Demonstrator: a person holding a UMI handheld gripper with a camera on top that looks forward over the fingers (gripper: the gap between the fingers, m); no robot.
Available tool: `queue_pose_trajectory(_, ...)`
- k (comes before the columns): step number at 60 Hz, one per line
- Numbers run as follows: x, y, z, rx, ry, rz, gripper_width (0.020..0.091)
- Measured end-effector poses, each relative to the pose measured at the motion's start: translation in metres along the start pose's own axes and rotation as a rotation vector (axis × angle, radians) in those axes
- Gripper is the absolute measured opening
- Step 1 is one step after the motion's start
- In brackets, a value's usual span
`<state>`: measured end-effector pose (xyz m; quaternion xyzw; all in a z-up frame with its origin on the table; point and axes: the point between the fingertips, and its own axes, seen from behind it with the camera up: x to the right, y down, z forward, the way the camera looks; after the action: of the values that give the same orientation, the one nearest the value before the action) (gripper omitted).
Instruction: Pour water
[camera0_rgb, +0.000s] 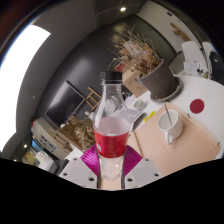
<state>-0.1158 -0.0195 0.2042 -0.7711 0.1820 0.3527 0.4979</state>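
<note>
Jaws (111, 165): gripping the bottle (112, 125) of red liquid, tilting
Cup (168, 124): sitting on the tabletop (195, 140) beyond

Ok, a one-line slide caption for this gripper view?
Hand-held gripper clasps a capped bottle of red liquid, tilted view, with a white cup on the table beyond.

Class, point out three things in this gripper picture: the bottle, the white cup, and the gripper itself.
bottle (112, 125): gripper view, on its clear body at the red liquid, held between the fingers.
white cup (169, 124): gripper view, on its outer wall.
gripper (111, 160): gripper view, midway between the fingertips, which press the bottle.
</note>
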Motion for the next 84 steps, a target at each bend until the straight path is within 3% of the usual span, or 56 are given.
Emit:
queue_pose_trajectory(11,-0.020,-0.020,0.036,-0.059,-0.159,0.549,0.0258)
queue_pose_trajectory(29,0.000,-0.025,0.082,-0.151,-0.220,1.079,0.0261)
queue_pose_trajectory(45,0.015,-0.022,0.093,-0.189,-0.208,1.152,0.0259)
queue_pose_trajectory(53,0.004,-0.029,0.087,-0.209,-0.203,0.890,0.0259)
queue_pose_trajectory(61,-0.013,-0.067,0.074,-0.164,-0.234,0.543,0.0258)
queue_pose_trajectory(72,-0.021,-0.157,0.042,0.003,-0.238,0.014,0.0259)
queue_pose_trajectory(84,0.030,-0.241,0.014,0.178,-0.095,-0.464,0.0261)
